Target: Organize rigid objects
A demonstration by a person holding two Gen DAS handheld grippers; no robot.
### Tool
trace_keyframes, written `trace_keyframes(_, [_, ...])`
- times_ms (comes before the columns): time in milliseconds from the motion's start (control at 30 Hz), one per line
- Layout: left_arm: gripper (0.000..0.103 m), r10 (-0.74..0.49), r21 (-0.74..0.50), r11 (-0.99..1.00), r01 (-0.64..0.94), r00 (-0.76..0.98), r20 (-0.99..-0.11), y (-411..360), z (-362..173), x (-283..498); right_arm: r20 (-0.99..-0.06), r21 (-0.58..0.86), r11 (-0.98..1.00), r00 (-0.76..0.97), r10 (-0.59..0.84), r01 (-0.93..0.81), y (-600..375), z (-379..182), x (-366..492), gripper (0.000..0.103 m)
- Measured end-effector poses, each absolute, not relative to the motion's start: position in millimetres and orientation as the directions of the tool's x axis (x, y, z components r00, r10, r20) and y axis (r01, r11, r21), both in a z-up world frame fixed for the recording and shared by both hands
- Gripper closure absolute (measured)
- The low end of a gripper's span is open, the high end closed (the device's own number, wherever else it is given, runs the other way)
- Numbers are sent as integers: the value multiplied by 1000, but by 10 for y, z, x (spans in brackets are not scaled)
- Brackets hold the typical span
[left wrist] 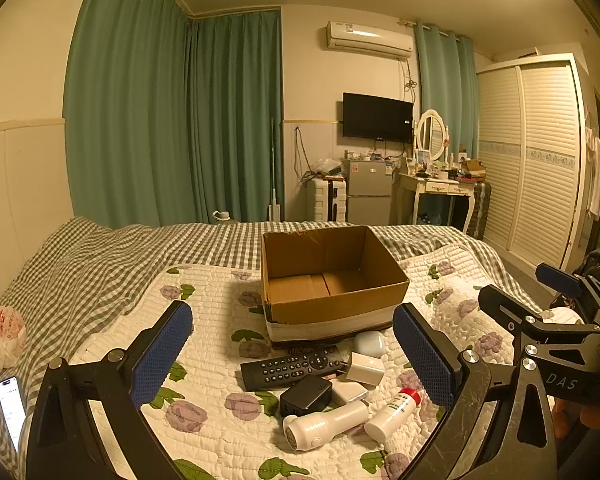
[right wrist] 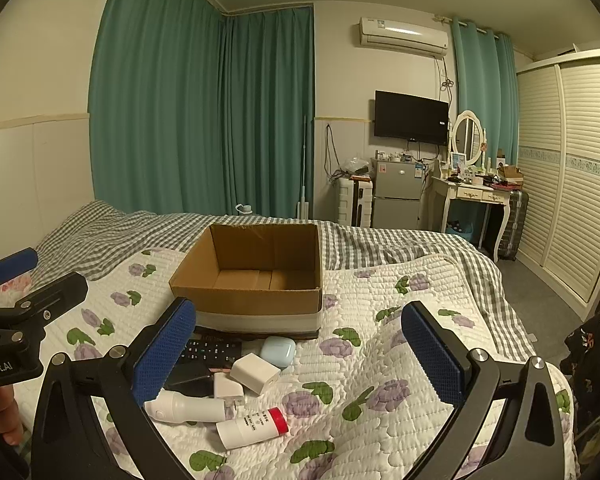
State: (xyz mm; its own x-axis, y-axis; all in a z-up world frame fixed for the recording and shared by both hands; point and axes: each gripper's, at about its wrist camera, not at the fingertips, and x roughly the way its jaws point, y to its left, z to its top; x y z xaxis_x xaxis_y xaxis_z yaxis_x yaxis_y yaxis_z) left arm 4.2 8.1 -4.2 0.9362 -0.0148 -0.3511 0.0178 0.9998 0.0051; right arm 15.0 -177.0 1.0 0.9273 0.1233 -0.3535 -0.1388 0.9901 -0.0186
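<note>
An open cardboard box [left wrist: 332,308] [right wrist: 248,300], with nothing inside, sits on the floral quilt. In front of it lie a black remote [left wrist: 292,366] [right wrist: 212,350], a white earbud case [left wrist: 369,343] [right wrist: 278,351], a white charger cube [left wrist: 365,368] [right wrist: 255,373], a black adapter [left wrist: 306,395] [right wrist: 188,376], a white handheld device [left wrist: 324,424] [right wrist: 186,407] and a red-capped white tube [left wrist: 392,414] [right wrist: 252,427]. My left gripper [left wrist: 292,352] is open above the pile. My right gripper [right wrist: 300,350] is open too, hovering just right of the pile.
A phone [left wrist: 11,408] and a plastic bag [left wrist: 0,330] lie at the bed's left edge. Beyond the bed stand a small fridge [left wrist: 369,192], a dressing table [left wrist: 440,188], a wardrobe [left wrist: 540,160] and green curtains [left wrist: 172,120].
</note>
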Motion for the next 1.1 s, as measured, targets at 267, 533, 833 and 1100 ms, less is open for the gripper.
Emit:
trace_keyframes(267, [0,-15,7,1000,18,936,-351,85,-45,43,-356,-18,990,926,123,-138,-1766,-30,175,0])
trace_keyframes(533, [0,-14,8,1000,18,936,-351,75,-44,42,-357,-16,990,926,124,-139,-1771,-21,173,0])
trace_keyframes(833, [0,-13,10,1000,18,936,-352,75,-44,46,-359,-16,990,925,123,-138,-1790,-12,151,0])
trace_keyframes(1100, [0,-14,10,1000,19,936,-352,73,-36,56,-361,-15,990,924,124,-139,-1781,-20,140,0])
